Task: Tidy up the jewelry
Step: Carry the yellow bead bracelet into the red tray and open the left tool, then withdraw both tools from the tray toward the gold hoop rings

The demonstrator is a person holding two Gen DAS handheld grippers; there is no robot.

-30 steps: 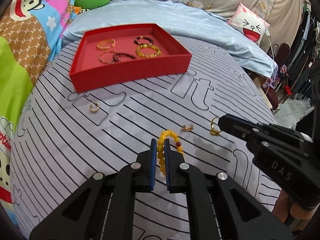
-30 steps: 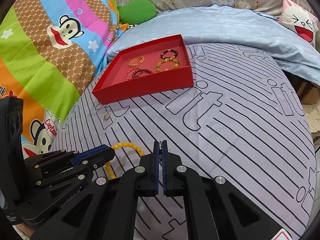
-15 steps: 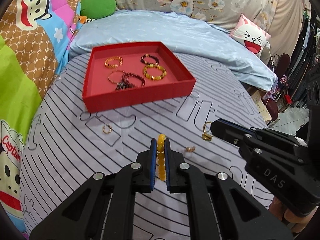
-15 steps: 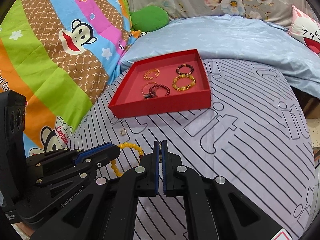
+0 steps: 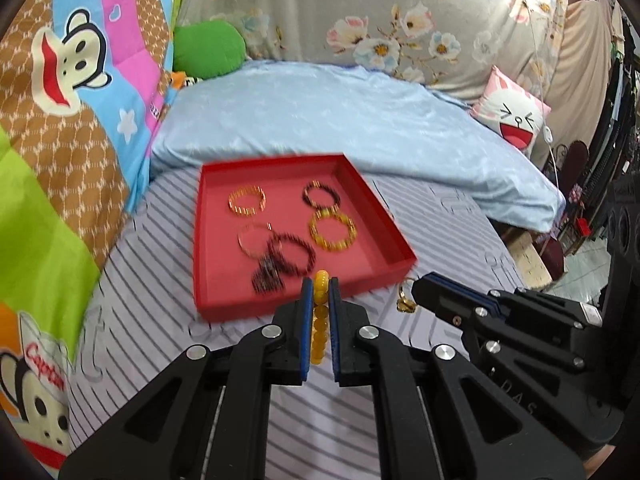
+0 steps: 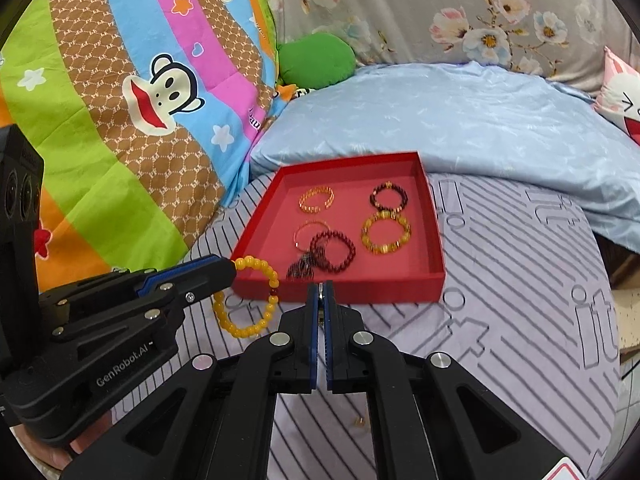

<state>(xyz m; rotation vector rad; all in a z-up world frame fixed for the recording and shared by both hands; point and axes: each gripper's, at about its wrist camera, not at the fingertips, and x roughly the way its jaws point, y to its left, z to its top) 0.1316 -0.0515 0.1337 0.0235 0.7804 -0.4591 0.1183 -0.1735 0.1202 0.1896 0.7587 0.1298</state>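
Striped bedsheet (image 6: 500,320); left tongs (image 5: 319,288) grip glossy yellow bead bracelet (image 6: 250,296).

Striped bedsheet (image 5: 152,320), blue quilt (image 5: 320,120), floral headboard (image 5: 400,12).

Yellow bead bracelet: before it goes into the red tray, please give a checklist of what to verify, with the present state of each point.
1. Left tongs shut on the yellow bead bracelet: ok, beads sit between the pads and the loop hangs free.
2. Right tongs shut on a gold ring: ok, it hangs from the tips in the left wrist view.
3. Red tray has free floor: ok, the near right part is bare.
4. Bracelet over the tray: not ok, it hangs in front of the near wall.
5. Ring over the tray: not ok, it is beside the near right corner.
6. Loose jewelry left on the striped sheet: cannot tell, one small gold piece shows.
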